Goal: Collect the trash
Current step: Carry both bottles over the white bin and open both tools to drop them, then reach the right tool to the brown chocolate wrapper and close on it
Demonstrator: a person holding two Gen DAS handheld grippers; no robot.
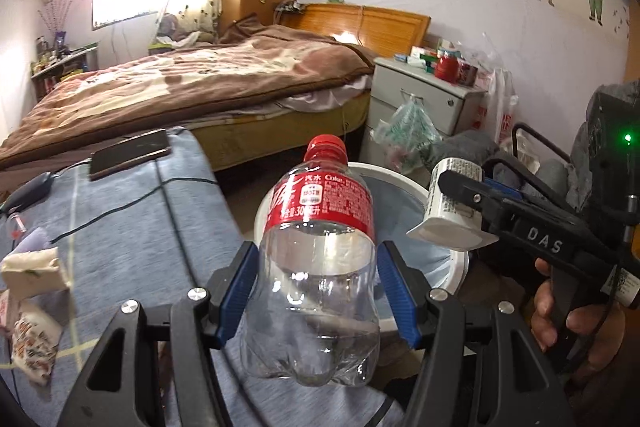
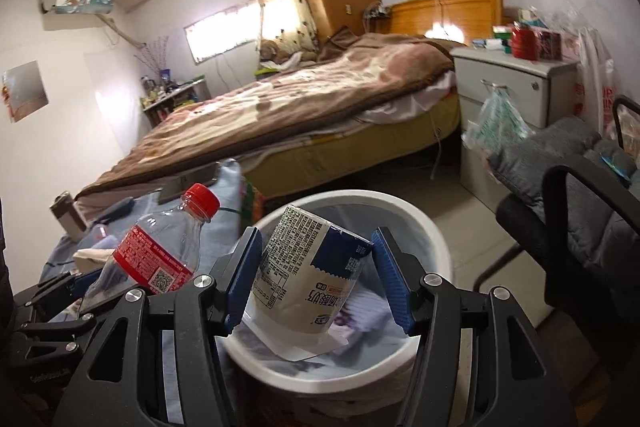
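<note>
My left gripper (image 1: 316, 291) is shut on an empty clear Coke bottle (image 1: 316, 267) with a red cap and label, held upright at the table's right edge beside the white trash bin (image 1: 456, 267). The bottle also shows in the right wrist view (image 2: 160, 251). My right gripper (image 2: 316, 275) is shut on a white and blue yogurt cup (image 2: 308, 275), held upside down right above the white trash bin (image 2: 436, 239). The cup also shows in the left wrist view (image 1: 452, 211), over the bin's right rim. The bin has a blue liner and some trash inside.
A table with a blue cloth (image 1: 128, 227) holds a phone (image 1: 128, 151), cables, a tissue (image 1: 32, 267) and a snack wrapper (image 1: 32, 347). A bed (image 1: 192, 79), a grey nightstand (image 1: 416, 99) and a black chair with grey cushion (image 2: 568, 207) surround the bin.
</note>
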